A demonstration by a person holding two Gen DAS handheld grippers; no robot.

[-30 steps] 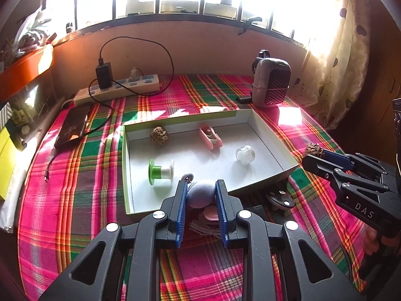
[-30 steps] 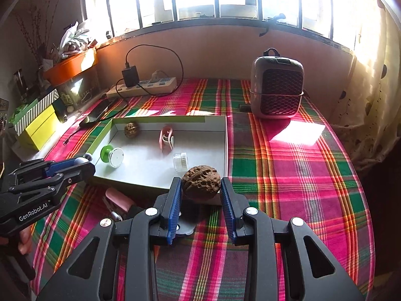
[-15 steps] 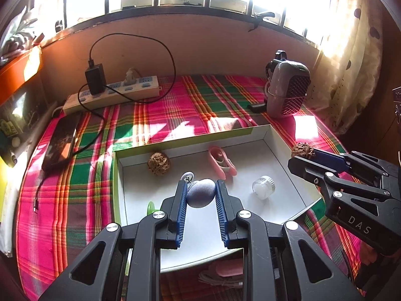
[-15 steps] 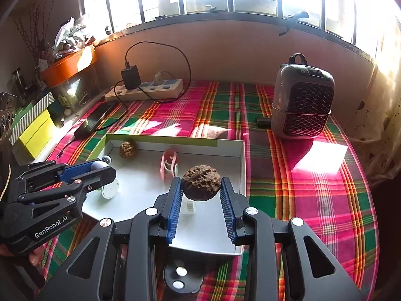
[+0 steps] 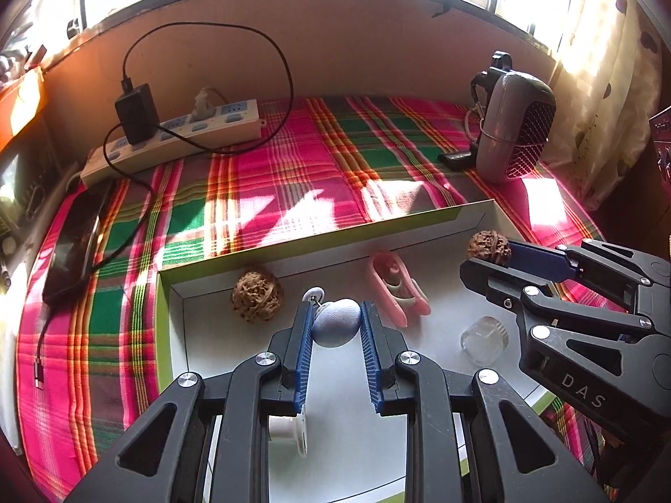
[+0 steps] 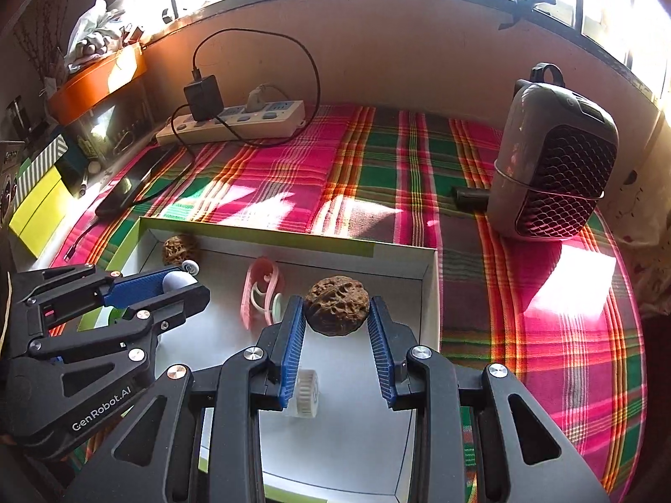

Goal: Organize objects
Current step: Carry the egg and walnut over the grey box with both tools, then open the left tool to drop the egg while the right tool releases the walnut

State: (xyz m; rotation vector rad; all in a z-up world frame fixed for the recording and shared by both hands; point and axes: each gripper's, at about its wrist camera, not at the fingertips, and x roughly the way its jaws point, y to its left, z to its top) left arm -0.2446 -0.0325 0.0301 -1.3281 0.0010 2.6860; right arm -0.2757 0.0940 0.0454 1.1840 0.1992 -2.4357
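Note:
My left gripper is shut on a pale blue-grey ball with a small keyring and holds it over the white tray. My right gripper is shut on a brown walnut and holds it over the tray's right half. In the tray lie a second walnut, a pink clip, a clear small jar and a spool under my left gripper. The right gripper also shows in the left wrist view, the left one in the right wrist view.
A grey heater stands at the back right on the plaid cloth. A power strip with a charger and a dark phone lie at the back left. An orange shelf and boxes are at the far left.
Both grippers have moved forward from the tray's near edge to over the tray, each still holding its object. The tray and far objects look closer.

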